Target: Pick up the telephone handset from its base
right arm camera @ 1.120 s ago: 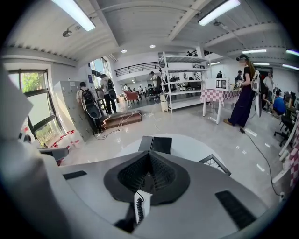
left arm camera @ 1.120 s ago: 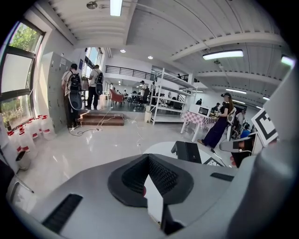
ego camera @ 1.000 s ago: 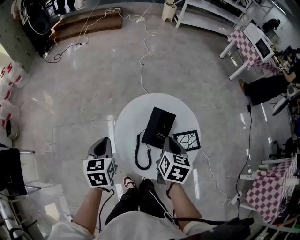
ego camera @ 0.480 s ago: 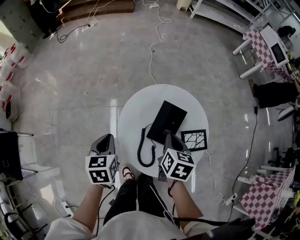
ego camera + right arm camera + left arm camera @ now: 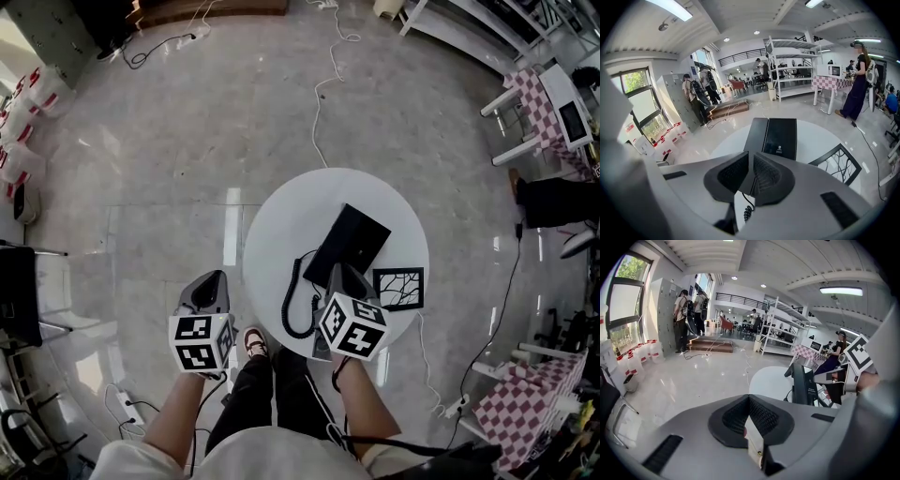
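Note:
A black telephone (image 5: 354, 246) lies on the round white table (image 5: 281, 234), its handset (image 5: 326, 242) resting along the base's left side. The coiled cord (image 5: 295, 305) loops toward the table's near edge. My right gripper (image 5: 339, 277) hovers over the phone's near end, shut with nothing in it. In the right gripper view its closed jaws (image 5: 753, 155) point at the handset (image 5: 756, 133) and base (image 5: 781, 137), with the cord (image 5: 747, 212) below. My left gripper (image 5: 208, 285) hangs left of the table over the floor, shut and empty. In the left gripper view its jaws (image 5: 749, 397) meet; the phone (image 5: 805, 383) is to the right.
A black-framed square with a branch pattern (image 5: 398, 288) lies on the table right of the phone. Cables (image 5: 323, 84) trail over the glossy floor. Desks with checkered cloths (image 5: 553, 98) stand far right. People stand by lockers (image 5: 699, 96) and at a desk (image 5: 858, 79).
Both grippers have sunk a little. The right one has come closer to the telephone and now covers its near end in the head view. Both stay shut.

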### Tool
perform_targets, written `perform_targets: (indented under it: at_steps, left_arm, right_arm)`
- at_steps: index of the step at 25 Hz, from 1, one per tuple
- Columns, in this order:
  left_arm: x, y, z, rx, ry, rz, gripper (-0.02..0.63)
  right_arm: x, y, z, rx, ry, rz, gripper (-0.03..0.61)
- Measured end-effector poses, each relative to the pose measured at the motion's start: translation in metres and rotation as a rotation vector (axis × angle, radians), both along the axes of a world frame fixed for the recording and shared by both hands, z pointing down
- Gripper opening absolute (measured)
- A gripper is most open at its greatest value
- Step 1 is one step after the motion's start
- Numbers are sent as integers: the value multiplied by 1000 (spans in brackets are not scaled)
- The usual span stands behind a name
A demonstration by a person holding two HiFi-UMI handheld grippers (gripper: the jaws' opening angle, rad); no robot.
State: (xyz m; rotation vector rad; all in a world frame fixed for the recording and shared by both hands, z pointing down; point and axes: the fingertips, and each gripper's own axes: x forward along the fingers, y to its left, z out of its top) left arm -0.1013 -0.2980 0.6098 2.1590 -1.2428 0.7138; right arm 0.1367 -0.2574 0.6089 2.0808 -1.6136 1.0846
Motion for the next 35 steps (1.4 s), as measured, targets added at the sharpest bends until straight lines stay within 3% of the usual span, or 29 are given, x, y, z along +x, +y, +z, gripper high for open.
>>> perform_targets:
  at_steps: [2, 4, 9, 18, 32, 35]
  left_arm:
    - [-3, 0, 2, -2, -5, -4, 8]
    - [-7, 0, 4, -7, -9, -8, 8]
    - [-15, 1, 10, -18, -18, -20, 8]
    - [-23, 3, 20, -43, -30, -32, 8]
    - [-26, -1, 22, -58, -4, -57, 8]
    - [-16, -6, 22, -54, 20, -26, 8]
  right_arm:
    - [0, -4, 3, -5, 6, 4, 49]
    - [0, -8, 7, -14, 13, 10, 126]
    - [1, -17, 12, -38, 53, 20, 137]
    - [3, -24, 31, -118, 140, 76, 268]
    - [5, -40, 41, -191, 290, 238, 291]
    - [8, -39, 39, -215, 329, 289, 291]
